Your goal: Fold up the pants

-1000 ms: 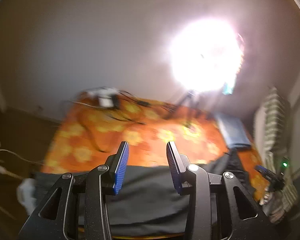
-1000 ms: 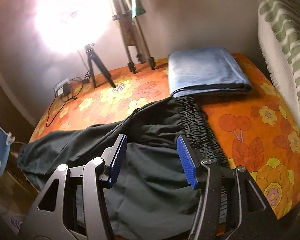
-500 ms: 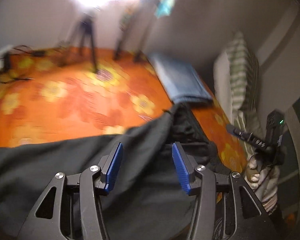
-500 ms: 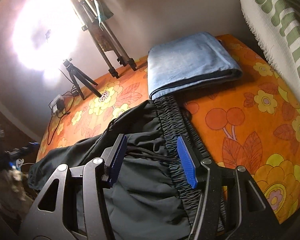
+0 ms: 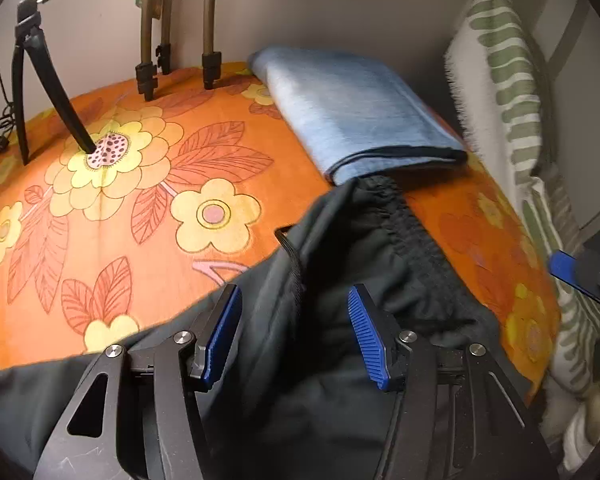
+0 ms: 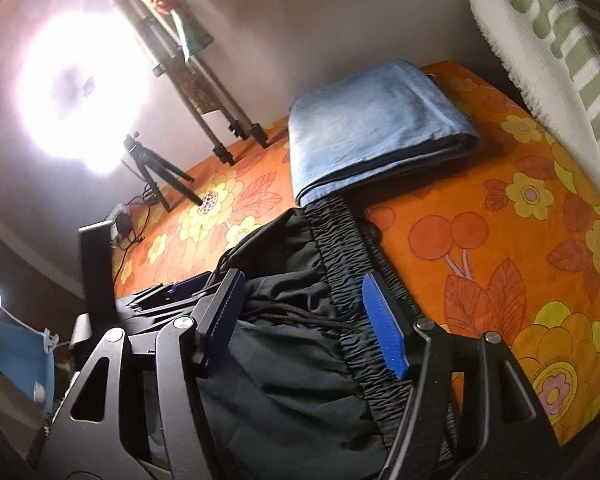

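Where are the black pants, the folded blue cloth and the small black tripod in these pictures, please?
black pants point(image 6: 284, 364): right wrist view, fabric below the waistband.
folded blue cloth point(image 5: 352, 108): left wrist view, top face.
small black tripod point(image 5: 60, 96): left wrist view, front leg.

My left claw point(image 5: 294, 336) wears ribbed blue plastic pads on matt black metal arms. Below lie matt black cloth pants point(image 5: 340, 400) with a gathered waistband point(image 6: 342, 248), on a printed orange bedspread point(image 5: 140, 200).
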Available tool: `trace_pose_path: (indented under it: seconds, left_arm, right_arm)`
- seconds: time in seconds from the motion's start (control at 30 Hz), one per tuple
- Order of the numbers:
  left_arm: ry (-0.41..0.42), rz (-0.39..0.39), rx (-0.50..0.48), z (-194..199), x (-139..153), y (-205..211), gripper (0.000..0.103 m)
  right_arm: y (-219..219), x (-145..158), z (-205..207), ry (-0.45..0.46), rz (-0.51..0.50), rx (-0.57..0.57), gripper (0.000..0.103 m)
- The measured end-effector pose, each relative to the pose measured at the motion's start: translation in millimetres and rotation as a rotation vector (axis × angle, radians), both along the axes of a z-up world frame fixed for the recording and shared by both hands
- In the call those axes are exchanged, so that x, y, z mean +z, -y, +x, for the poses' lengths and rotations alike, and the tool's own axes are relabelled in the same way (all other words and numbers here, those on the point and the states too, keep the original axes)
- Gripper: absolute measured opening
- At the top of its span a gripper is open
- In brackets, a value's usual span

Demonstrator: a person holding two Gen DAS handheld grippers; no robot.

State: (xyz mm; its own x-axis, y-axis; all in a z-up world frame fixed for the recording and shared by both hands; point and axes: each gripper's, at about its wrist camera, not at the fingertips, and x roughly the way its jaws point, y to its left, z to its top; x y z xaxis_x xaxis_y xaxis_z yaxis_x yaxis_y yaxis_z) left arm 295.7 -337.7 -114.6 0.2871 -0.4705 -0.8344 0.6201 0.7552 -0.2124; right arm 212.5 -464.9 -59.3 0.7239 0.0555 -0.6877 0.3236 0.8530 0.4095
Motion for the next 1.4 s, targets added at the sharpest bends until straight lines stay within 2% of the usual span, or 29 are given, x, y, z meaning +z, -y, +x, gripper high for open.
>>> trace_pose_path:
  seconds: [0.03, 0.1, 0.13, 0.17, 0.23, 0.37, 0.53, 0.7, 0.83, 0.9, 1.0, 1.03, 1.07, 1.13, 1.2, 1.27, 1.33, 1.4]
  left_arm:
    - [0.003, -0.007, 0.002, 2, -3, 1, 0.054]
    - [0.019, -0.006, 0.002, 2, -7, 2, 0.041]
    - [0.028, -0.002, 0.0, 2, -8, 2, 0.02]
    - [0.032, 0.0, -0.002, 1, -9, 4, 0.008]
    - [0.05, -0.021, -0.01, -2, -5, 2, 0.006]
    - [0.095, -0.083, -0.05, -21, 14, -4, 0.005]
    - [0.202, -0.073, -0.181, -72, 30, -6, 0.005]
    - [0.237, -0.057, -0.283, -117, 24, -8, 0.005]
    - [0.27, -0.008, -0.354, -144, 11, -6, 0.005]
    - [0.279, 0.004, -0.375, -152, 7, -6, 0.005]
    - [0.279, 0.004, -0.389, -161, 3, -7, 0.005]
    - [0.279, 0.006, -0.387, -163, 2, -8, 0.005]
    - [0.274, 0.007, -0.38, -164, 1, -9, 0.005]
    - [0.251, 0.002, -0.369, -164, 2, -14, 0.011]
    - [0.24, -0.013, -0.361, -166, 8, -26, 0.017]
    - [0.26, -0.015, -0.36, -169, 19, -51, 0.019]
    - [0.284, 0.009, -0.345, -172, 26, -80, 0.021]
    - [0.304, 0.059, -0.305, -169, 27, -115, 0.027]
  right_arm:
    - [2, -1, -1, -0.001, 0.012, -0.004, 0.064]
    - [7, -2, -1, -0.004, 0.035, -0.019, 0.064]
    - [9, -3, -1, -0.005, 0.042, -0.026, 0.064]
    - [11, -3, 0, -0.006, 0.052, -0.033, 0.064]
    - [14, -3, 2, -0.005, 0.067, -0.04, 0.064]
    - [15, -5, 10, -0.009, 0.106, -0.035, 0.064]
    - [14, -10, 20, -0.013, 0.18, -0.025, 0.064]
    - [9, -31, 33, -0.077, 0.247, -0.005, 0.065]
    - [5, -54, 38, -0.124, 0.32, 0.005, 0.065]
    - [1, -59, 39, -0.141, 0.313, 0.011, 0.065]
    - [-5, -60, 39, -0.167, 0.243, 0.005, 0.065]
    - [-4, -63, 38, -0.18, 0.227, -0.008, 0.061]
    - [-1, -68, 34, -0.194, 0.215, -0.032, 0.041]
    - [4, -76, 27, -0.202, 0.23, -0.05, 0.017]
    - [10, -79, 13, -0.176, 0.24, -0.076, 0.015]
    - [12, -74, 0, -0.158, 0.207, -0.086, 0.013]
    - [16, -68, -14, -0.129, 0.207, -0.089, 0.013]
    - [19, -61, -28, -0.097, 0.216, -0.088, 0.013]
